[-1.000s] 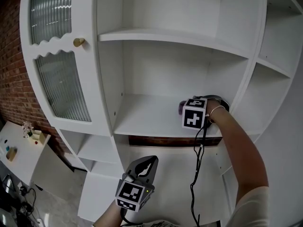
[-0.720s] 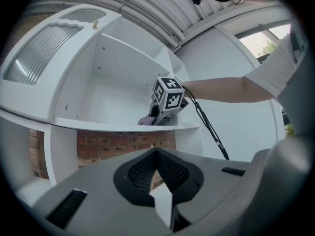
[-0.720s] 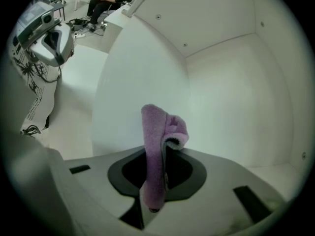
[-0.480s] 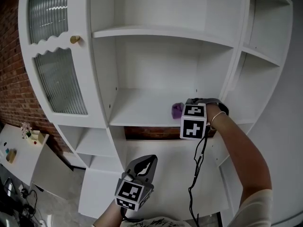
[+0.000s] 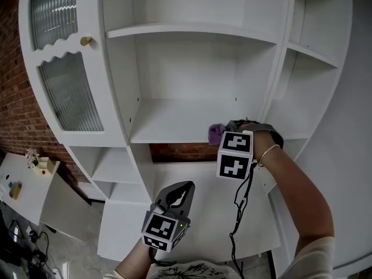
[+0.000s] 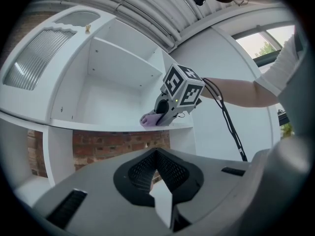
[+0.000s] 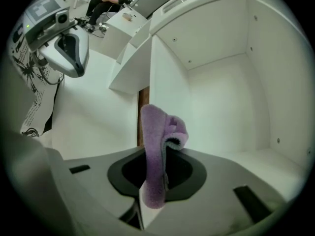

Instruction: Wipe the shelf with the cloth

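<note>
the right gripper point(image 5: 224, 131) is clamped on a small purple fluffy cloth point(image 5: 216, 133). its own view shows the two jaws closed tight on the fabric, a folded wad of the cloth point(image 7: 158, 146) standing up out of the right gripper point(image 7: 153, 183). the cloth pokes out ahead of the jaw tips, at the front right corner of the middle board of the white open shelf unit point(image 5: 174, 124). from the left gripper view the cloth point(image 6: 148, 120) appears to rest on that board's front edge point(image 6: 98, 127), with the right gripper point(image 6: 160, 116) angled down onto it from the right. a black cable point(image 5: 240, 205) hangs down behind this gripper's marker cube.

the left gripper point(image 5: 179, 192) is held low, well below and to the left of the right one, in front of the lower white panel, jaws pointing up toward the shelf. its own view shows the left gripper point(image 6: 158, 156) with jaws drawn together and nothing between them.

under the board, just below the right gripper's tips, a strip of red brick backing point(image 5: 180, 151) shows. far to the left of both grippers stands a ribbed glass cabinet door point(image 5: 70, 95) with a round brass knob point(image 5: 86, 40).
</note>
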The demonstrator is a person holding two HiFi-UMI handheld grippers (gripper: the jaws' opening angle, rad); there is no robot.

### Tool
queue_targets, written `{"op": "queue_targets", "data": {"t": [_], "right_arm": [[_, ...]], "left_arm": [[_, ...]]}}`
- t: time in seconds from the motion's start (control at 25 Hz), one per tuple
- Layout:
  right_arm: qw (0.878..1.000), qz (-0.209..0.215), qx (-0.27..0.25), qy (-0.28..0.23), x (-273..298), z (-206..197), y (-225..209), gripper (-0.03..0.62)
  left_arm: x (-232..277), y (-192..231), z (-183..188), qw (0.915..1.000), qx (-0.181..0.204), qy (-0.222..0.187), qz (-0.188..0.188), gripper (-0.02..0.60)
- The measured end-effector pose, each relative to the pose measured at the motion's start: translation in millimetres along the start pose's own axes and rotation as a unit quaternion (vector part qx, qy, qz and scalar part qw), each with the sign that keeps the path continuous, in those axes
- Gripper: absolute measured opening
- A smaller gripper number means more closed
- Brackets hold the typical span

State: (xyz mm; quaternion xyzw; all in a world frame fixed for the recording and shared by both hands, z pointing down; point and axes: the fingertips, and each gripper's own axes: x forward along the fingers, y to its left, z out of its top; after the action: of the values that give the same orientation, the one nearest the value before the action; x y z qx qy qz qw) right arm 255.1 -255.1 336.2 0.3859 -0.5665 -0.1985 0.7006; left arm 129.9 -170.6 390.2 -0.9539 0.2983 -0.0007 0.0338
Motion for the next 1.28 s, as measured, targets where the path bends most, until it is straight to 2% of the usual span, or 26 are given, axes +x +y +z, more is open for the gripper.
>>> {"op": "queue_targets", "data": {"t": [0.32,0.44,0.56,0.68,0.8,0.96,1.04,1.12,1.28], "right_arm": [[0.998,0.041,0.037,-0.020,-31,1,30,0.074],[0.994,0.020,0.075,-0.072,-39,14,36,0.074],[0.977,0.010,0.143,-0.155,-43,32,48,0.074],[0.941,0.011,0.240,-0.238,-39,49,66,0.074],[0.888,0.002,0.340,-0.309,-33,61,81,0.074],[0.814,-0.023,0.446,-0.370,-30,64,101,0.072],[0.776,-0.049,0.490,-0.393,-32,60,106,0.072],[0.744,-0.074,0.524,-0.408,-33,55,110,0.072],[0.697,-0.092,0.563,-0.435,-36,48,119,0.071]], "left_arm": [[-7,7,-5,0.9998,-0.013,0.005,0.013,0.005],[-12,14,-1,0.9996,-0.016,-0.001,0.025,0.005],[-20,27,3,0.9989,-0.017,-0.009,0.043,0.005],[-28,41,4,0.9980,-0.014,-0.011,0.061,0.005],[-37,53,-1,0.9969,-0.015,-0.007,0.077,0.005],[-46,66,-9,0.9956,-0.016,0.001,0.092,0.005],[-48,67,-16,0.9955,-0.008,0.012,0.093,0.005],[-50,66,-22,0.9959,-0.011,0.017,0.088,0.005],[-52,65,-32,0.9961,-0.024,0.013,0.083,0.005]]}}
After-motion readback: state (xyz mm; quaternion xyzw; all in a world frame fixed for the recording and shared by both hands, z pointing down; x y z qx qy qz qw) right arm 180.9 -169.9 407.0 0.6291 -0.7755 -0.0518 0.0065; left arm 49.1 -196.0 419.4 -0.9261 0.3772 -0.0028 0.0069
